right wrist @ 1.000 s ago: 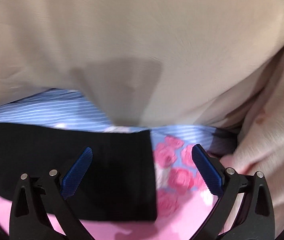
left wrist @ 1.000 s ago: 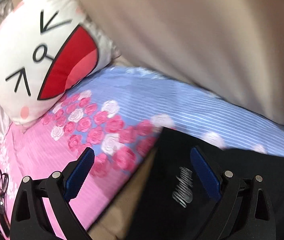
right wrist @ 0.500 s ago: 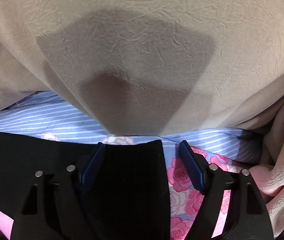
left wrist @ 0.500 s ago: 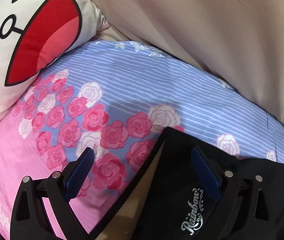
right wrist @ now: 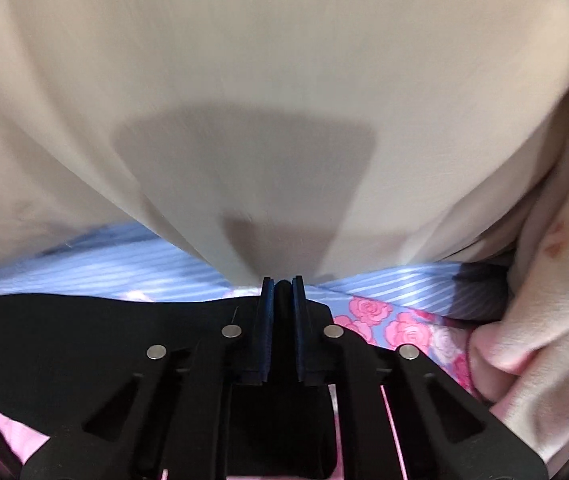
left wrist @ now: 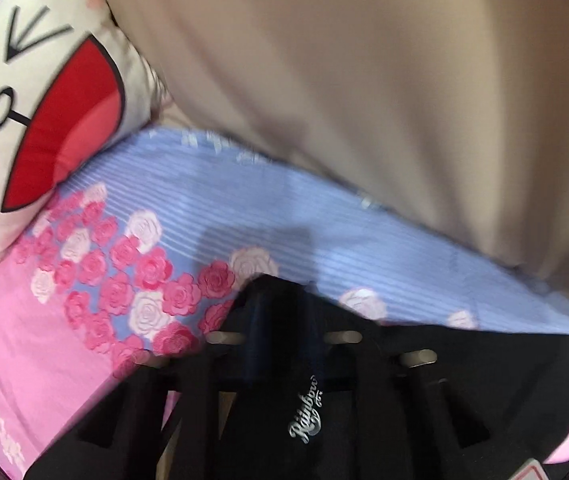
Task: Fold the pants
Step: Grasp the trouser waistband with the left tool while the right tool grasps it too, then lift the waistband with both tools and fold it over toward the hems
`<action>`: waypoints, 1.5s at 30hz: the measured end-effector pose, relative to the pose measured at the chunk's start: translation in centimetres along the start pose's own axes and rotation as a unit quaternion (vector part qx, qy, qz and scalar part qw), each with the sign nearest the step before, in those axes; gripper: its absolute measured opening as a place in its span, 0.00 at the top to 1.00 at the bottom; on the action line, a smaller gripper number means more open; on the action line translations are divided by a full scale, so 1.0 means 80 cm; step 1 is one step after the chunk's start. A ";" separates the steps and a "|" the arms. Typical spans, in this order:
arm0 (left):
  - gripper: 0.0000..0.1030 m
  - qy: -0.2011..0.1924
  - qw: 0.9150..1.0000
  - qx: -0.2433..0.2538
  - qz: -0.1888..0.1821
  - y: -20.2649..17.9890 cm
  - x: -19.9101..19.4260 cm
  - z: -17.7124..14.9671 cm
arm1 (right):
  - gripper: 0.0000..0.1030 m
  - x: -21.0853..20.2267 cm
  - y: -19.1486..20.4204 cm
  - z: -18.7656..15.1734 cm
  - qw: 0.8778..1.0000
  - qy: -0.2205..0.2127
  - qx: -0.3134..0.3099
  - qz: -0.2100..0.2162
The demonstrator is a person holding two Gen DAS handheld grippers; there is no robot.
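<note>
Pinching the black pants (left wrist: 464,360), left claw (left wrist: 280,300) is clamped; right claw (right wrist: 283,288) is closing (fabric between pads).

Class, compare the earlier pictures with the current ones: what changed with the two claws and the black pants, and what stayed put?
Both claws were open a second ago. The left claw has shut on the pants near their corner. The right claw is closing with the far edge of the pants pinched between its pads. The flowered sheet, pillow and beige cloth stayed as they were.

Black pants (left wrist: 464,360), silver script logo (left wrist: 305,412); sheet (left wrist: 244,208) blue-striped, pink roses; beige cover (left wrist: 364,80)
</note>
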State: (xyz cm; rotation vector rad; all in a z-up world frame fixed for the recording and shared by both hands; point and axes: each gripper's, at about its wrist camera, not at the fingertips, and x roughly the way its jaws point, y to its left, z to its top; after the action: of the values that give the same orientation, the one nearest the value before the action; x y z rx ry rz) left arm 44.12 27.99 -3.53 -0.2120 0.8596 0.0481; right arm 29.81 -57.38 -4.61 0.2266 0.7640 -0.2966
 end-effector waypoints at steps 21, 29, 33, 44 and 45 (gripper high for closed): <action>0.95 -0.093 0.989 0.027 -0.113 0.064 -0.314 -0.167 | 0.93 -0.300 -0.003 -0.131 0.989 -0.126 -0.069 0.046; 1.00 -0.060 0.997 0.017 -0.034 0.142 -0.332 -0.275 | 0.93 -0.323 -0.050 -0.256 0.995 -0.069 -0.058 0.038; 1.00 -0.013 1.000 -0.007 -0.012 0.170 -0.302 -0.310 | 0.93 -0.331 -0.069 -0.319 0.998 -0.041 -0.042 0.027; 0.21 0.035 0.995 -0.063 -0.066 0.116 -0.219 -0.321 | 0.92 -0.371 -0.086 -0.367 0.998 -0.052 0.016 0.010; 0.21 0.042 0.995 -0.072 -0.063 0.114 -0.208 -0.319 | 0.91 -0.375 -0.085 -0.368 0.998 -0.056 0.017 0.009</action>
State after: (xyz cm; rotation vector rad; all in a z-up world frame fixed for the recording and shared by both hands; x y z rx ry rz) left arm 13.04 32.44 -8.59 -0.4060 0.9256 -0.0170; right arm -12.01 -49.30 -4.66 0.2471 0.6460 -0.3039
